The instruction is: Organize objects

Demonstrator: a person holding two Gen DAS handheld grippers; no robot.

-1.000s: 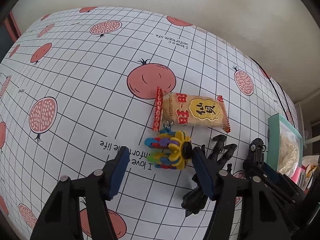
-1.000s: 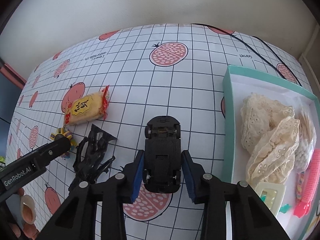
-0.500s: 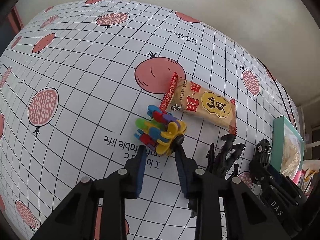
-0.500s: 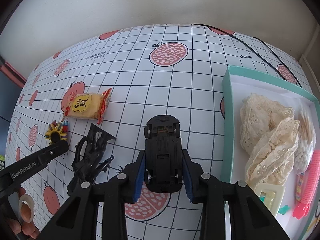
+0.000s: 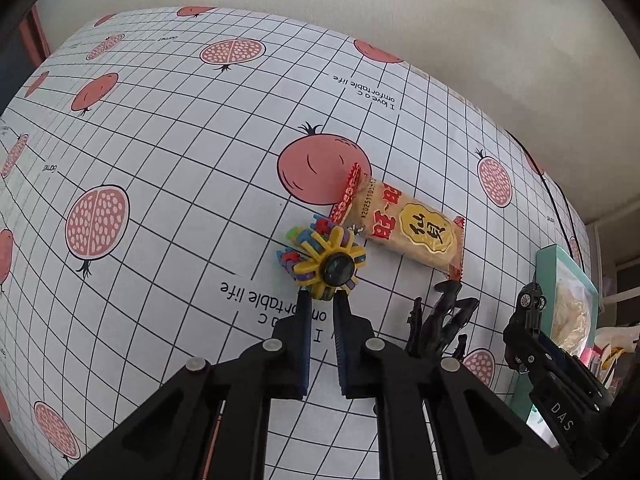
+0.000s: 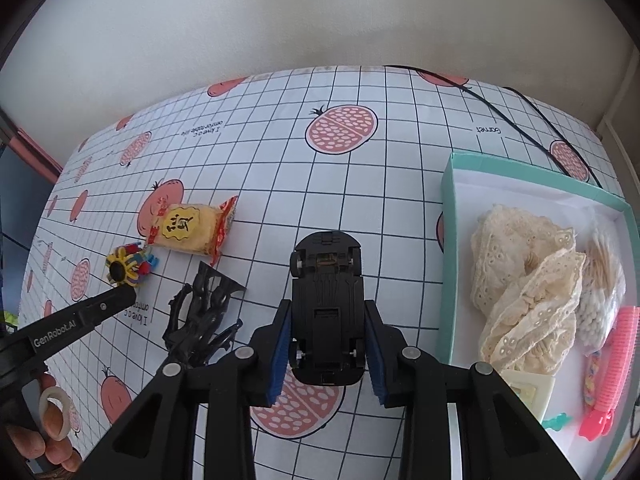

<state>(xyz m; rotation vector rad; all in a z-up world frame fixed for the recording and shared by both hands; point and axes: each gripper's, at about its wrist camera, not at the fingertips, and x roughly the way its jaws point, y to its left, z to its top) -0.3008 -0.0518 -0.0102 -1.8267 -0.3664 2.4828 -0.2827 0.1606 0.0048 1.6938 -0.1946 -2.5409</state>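
Observation:
A colourful toy (image 5: 326, 264) with a yellow flower-shaped face stands on the pomegranate-print tablecloth (image 5: 160, 140). My left gripper (image 5: 320, 300) is shut on its lower edge, fingers almost together. The right wrist view shows the same toy (image 6: 124, 268) at the left gripper's tip (image 6: 120, 296). My right gripper (image 6: 328, 308) is shut on a black toy car (image 6: 326, 292), held upside down above the cloth. A yellow snack packet (image 5: 404, 228) lies just right of the colourful toy, touching it.
A black claw-shaped plastic piece (image 6: 202, 312) lies between the two grippers. A teal box (image 6: 450, 240) at the right holds cream lace cloth (image 6: 524, 280), a bag of swabs and a pink hair clip (image 6: 612, 372). A black cable (image 6: 520, 112) runs along the far right.
My left gripper went from wide open to shut on the colourful toy, which turned its yellow face toward the camera. The snack packet swung round. The right gripper kept the car nearly still.

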